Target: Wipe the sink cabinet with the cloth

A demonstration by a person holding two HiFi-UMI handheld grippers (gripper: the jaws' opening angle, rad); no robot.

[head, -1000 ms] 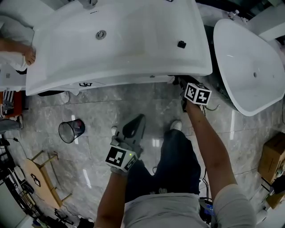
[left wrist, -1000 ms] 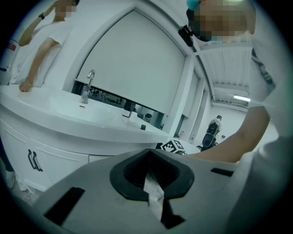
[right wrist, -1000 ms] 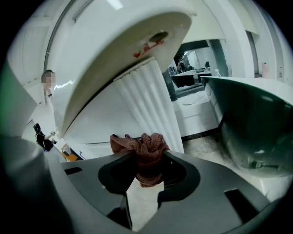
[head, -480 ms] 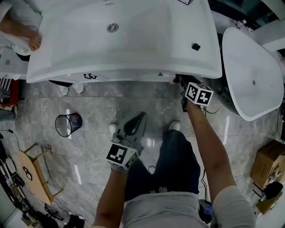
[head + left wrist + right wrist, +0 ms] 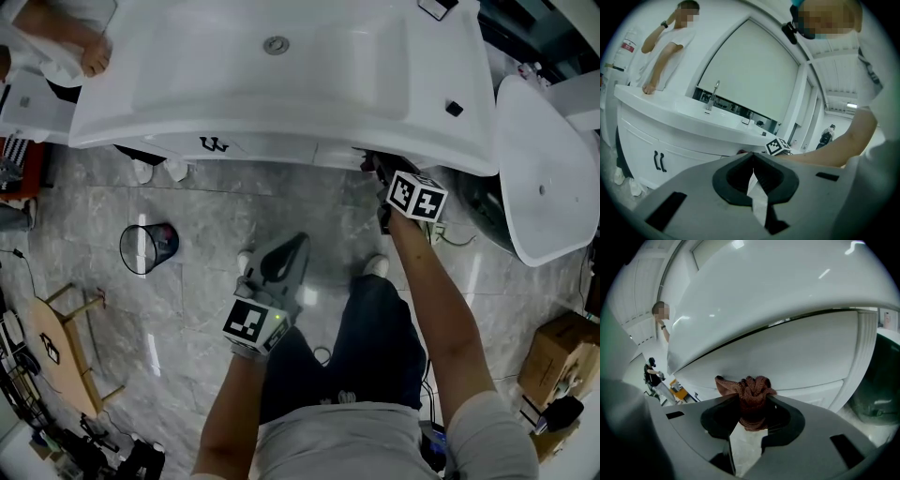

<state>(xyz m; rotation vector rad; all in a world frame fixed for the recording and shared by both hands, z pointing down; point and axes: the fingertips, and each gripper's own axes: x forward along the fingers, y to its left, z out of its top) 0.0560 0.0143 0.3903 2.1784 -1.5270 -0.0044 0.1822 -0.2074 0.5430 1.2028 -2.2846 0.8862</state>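
Note:
A white sink cabinet (image 5: 281, 148) with a broad basin top (image 5: 281, 75) stands ahead of me. My right gripper (image 5: 751, 397) is shut on a bunched reddish-brown cloth (image 5: 746, 391), which presses against the cabinet's white front (image 5: 797, 362) just under the basin's overhang. In the head view that gripper (image 5: 382, 178) reaches under the basin's right front edge, and the cloth is hidden there. My left gripper (image 5: 281, 262) hangs low over the floor, shut with nothing between its jaws. Black door handles (image 5: 658, 161) show on the cabinet's left.
A second white basin (image 5: 548, 169) stands close on the right. A wire waste bin (image 5: 148, 248) sits on the marble floor at the left. Another person (image 5: 658, 51) leans a hand on the counter's far left end. Cardboard boxes (image 5: 548, 361) lie at the right.
The head view has shifted, so the sink slid right and up in the picture. My right gripper stays at the cabinet front under the basin edge. The left gripper has barely moved.

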